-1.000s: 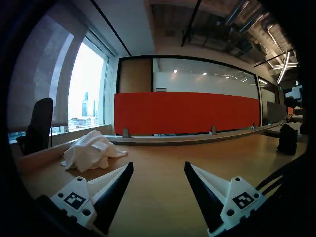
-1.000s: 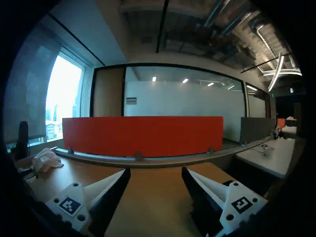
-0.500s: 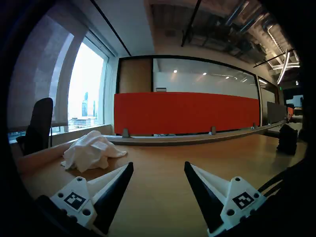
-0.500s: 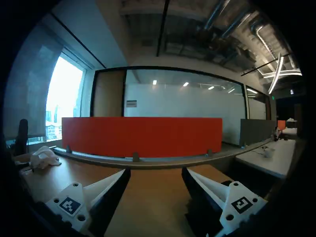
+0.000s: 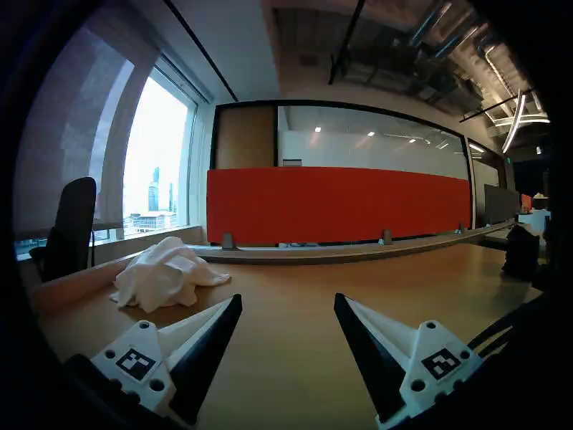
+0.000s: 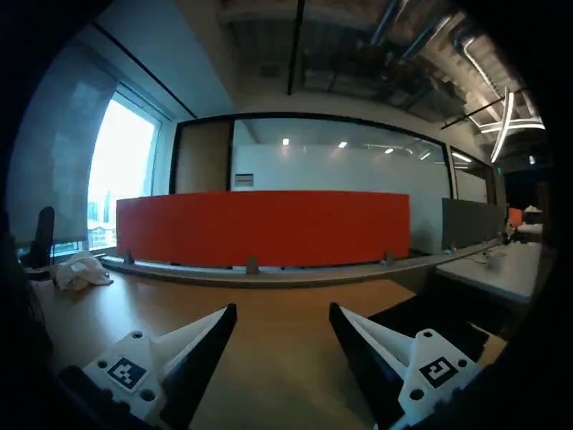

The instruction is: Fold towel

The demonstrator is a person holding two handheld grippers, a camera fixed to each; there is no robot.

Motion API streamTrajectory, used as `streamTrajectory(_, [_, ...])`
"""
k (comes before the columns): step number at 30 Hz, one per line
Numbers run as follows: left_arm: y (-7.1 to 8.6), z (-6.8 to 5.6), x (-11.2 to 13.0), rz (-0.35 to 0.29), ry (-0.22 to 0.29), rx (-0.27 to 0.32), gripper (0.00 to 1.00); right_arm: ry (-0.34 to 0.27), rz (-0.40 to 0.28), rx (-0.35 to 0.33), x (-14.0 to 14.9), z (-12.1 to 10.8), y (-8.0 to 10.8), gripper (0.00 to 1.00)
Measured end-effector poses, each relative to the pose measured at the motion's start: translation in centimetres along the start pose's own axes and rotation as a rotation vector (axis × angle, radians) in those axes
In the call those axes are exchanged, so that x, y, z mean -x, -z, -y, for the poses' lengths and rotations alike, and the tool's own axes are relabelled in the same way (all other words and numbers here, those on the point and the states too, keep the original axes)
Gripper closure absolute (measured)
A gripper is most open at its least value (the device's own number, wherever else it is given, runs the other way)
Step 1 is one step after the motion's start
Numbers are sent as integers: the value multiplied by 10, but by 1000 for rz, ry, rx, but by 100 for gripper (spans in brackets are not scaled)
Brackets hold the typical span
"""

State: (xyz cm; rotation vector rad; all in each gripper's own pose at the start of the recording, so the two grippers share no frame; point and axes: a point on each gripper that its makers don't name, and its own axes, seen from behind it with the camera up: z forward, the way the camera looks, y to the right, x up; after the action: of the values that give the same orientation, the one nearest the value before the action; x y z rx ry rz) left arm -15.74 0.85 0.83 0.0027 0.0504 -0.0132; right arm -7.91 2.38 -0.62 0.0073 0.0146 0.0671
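A crumpled white towel (image 5: pixel 166 274) lies in a heap on the wooden desk (image 5: pixel 301 287), ahead and left of my left gripper (image 5: pixel 288 307). That gripper is open, low over the desk, with nothing between its fingers. In the right gripper view the same towel (image 6: pixel 81 271) is small and far off at the left edge of the desk (image 6: pixel 279 322). My right gripper (image 6: pixel 282 315) is open too and holds nothing.
A red divider panel (image 5: pixel 336 204) runs along the back of the desk. A black office chair (image 5: pixel 68 229) stands at the left by the window. A dark object (image 5: pixel 521 252) sits on the desk at the far right. A white desk (image 6: pixel 501 269) lies to the right.
The right gripper has risen and tipped, so more desk shows and the towel sits higher and farther left. The left gripper has stayed still.
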Motion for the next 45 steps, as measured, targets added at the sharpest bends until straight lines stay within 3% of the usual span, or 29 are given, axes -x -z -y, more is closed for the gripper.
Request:
streamTrajectory(13, [0, 0, 0, 0, 0, 0, 4, -48, 12, -14, 30, 3, -6, 0])
streamTrajectory(45, [0, -1, 0, 0, 0, 0, 4, 22, 18, -32, 55, 22, -5, 1])
